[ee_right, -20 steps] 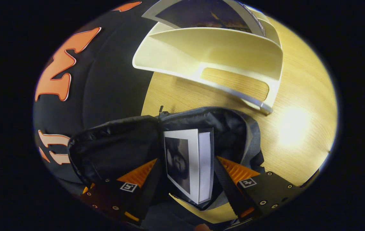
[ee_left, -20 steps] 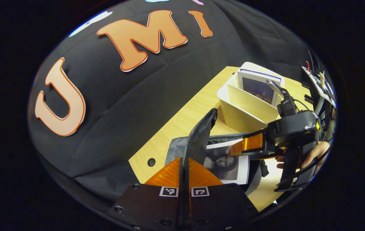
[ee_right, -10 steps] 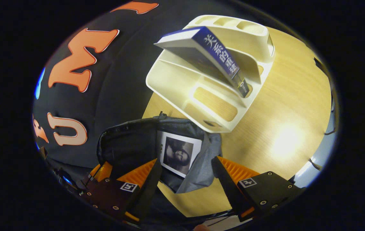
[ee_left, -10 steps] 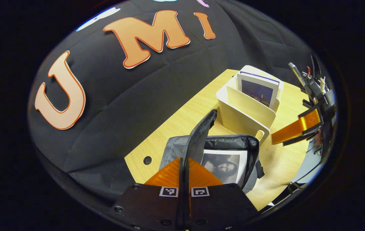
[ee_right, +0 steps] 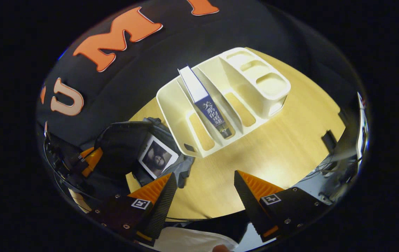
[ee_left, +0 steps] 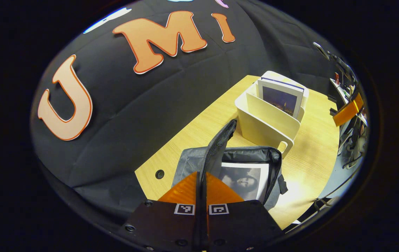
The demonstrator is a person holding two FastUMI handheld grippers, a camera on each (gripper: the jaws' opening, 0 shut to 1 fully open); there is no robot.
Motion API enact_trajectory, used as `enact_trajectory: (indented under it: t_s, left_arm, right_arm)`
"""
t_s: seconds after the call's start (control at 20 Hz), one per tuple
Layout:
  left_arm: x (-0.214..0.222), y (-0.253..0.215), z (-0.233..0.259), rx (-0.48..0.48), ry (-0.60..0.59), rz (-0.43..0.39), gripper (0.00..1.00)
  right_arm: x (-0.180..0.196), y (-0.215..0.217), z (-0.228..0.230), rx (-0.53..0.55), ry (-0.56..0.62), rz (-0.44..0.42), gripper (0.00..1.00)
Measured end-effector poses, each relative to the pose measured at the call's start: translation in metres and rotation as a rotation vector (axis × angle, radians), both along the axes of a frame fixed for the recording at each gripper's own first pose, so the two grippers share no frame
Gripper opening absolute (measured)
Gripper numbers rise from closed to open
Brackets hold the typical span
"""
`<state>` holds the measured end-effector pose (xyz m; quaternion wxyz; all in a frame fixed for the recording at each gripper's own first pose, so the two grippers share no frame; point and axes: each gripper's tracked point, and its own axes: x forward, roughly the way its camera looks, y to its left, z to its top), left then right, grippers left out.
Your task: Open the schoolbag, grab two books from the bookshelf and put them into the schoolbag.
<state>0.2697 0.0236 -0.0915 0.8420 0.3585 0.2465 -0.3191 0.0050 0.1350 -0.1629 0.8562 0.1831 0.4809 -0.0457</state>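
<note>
Having let go of the first book (ee_left: 245, 179), now lying inside the open schoolbag (ee_left: 273, 164) on the bench (ee_right: 290, 140), the right claw (ee_right: 203, 182) has pulled back wide open and empty above the bookshelf (ee_right: 171, 105), where the second book (ee_right: 206, 105) waits, while the left claw (ee_left: 201, 182) stays pinched on the schoolbag's flap (ee_left: 220, 143).

We make out white Chinese characters on the blue spine of the book (ee_right: 209, 106), centre of the right gripper view, too small to read surely. Square coded tags (ee_left: 184, 209) sit on the left gripper (ee_left: 201, 173) and the right gripper (ee_right: 204, 174), at the bottom of each view.
</note>
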Motion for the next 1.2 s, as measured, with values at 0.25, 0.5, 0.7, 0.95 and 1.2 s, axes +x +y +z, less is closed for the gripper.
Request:
enact_trajectory:
  t_s: [0.25,0.5,0.7,0.95,1.2]
  left_arm:
    - [0.001,-0.001,-0.004,0.003,0.005,0.014,0.01]
    - [0.000,0.002,-0.006,0.007,0.017,0.043,0.01]
    - [0.000,0.004,-0.008,0.018,0.019,0.072,0.00]
    - [-0.002,0.012,-0.012,0.023,0.028,0.114,0.01]
    - [-0.005,0.011,-0.013,0.026,0.032,0.121,0.00]
  right_arm:
    - [0.047,-0.017,0.049,-0.155,0.000,0.141,0.98]
    - [0.130,-0.036,0.057,-0.289,0.025,0.193,0.99]
    - [0.186,-0.035,0.024,-0.350,0.105,0.261,0.99]
    - [0.202,-0.040,-0.016,-0.399,0.208,0.309,0.90]
    - [0.204,-0.041,-0.022,-0.399,0.222,0.298,0.34]
